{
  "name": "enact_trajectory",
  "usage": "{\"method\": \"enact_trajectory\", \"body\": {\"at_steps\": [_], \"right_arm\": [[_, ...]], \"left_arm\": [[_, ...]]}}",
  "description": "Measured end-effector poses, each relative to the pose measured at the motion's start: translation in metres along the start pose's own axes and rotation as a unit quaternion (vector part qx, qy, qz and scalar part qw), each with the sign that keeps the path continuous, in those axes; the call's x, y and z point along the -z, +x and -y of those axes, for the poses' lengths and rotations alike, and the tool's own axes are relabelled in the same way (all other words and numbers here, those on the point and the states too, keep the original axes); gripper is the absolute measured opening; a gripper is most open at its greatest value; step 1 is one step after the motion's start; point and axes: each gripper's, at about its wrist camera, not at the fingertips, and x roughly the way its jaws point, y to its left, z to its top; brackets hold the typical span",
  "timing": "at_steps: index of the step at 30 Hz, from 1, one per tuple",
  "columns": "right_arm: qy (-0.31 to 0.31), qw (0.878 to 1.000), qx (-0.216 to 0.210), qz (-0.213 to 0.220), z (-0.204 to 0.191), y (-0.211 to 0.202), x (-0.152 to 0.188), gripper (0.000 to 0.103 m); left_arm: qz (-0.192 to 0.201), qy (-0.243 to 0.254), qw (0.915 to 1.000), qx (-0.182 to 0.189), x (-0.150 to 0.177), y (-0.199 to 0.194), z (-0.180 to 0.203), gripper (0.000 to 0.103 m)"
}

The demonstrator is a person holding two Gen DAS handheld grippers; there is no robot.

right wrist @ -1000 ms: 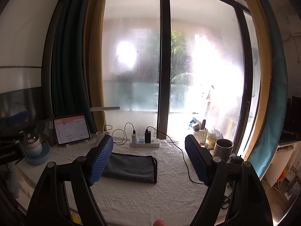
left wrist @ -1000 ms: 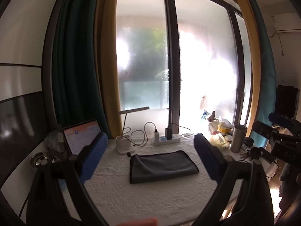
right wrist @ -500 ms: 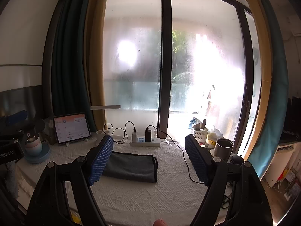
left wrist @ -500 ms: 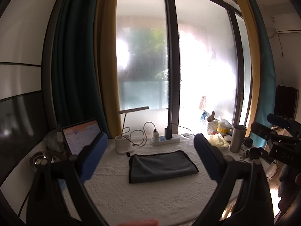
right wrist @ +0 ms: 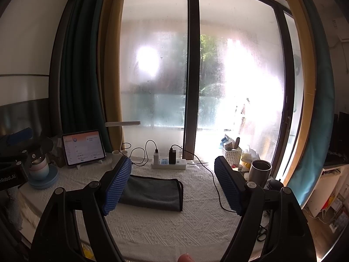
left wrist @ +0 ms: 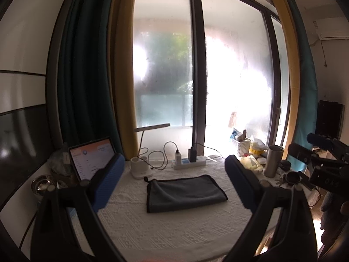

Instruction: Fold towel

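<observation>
Both tongs spread apart, left tongs (left wrist: 173,183), right tongs (right wrist: 173,185), folded grey towel (left wrist: 185,193) lying beyond, untouched

Left gripper (left wrist: 174,183): jaws spread wide, blue pads (left wrist: 108,183) apart, nothing btwn them, held level, pointing fwd. Right gripper (right wrist: 173,185): same, jaws wide, pads (right wrist: 117,185) empty, roughly level w/ left, off to its side.

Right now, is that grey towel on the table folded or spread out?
Folded. The towel lies as a compact rectangle, a doubled layer showing at its left end, flat on the table.
</observation>
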Motion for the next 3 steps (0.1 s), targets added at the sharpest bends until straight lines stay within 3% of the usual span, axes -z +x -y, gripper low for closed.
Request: {"method": "enact_trajectory", "body": {"at_steps": [3], "right_arm": [[-0.001,1.000,-0.006,-0.007,0.001,0.010,0.007,0.081]], "left_arm": [[-0.018,-0.002,0.9998,0.004,0.009,0.021,-0.006,0.094]]}}
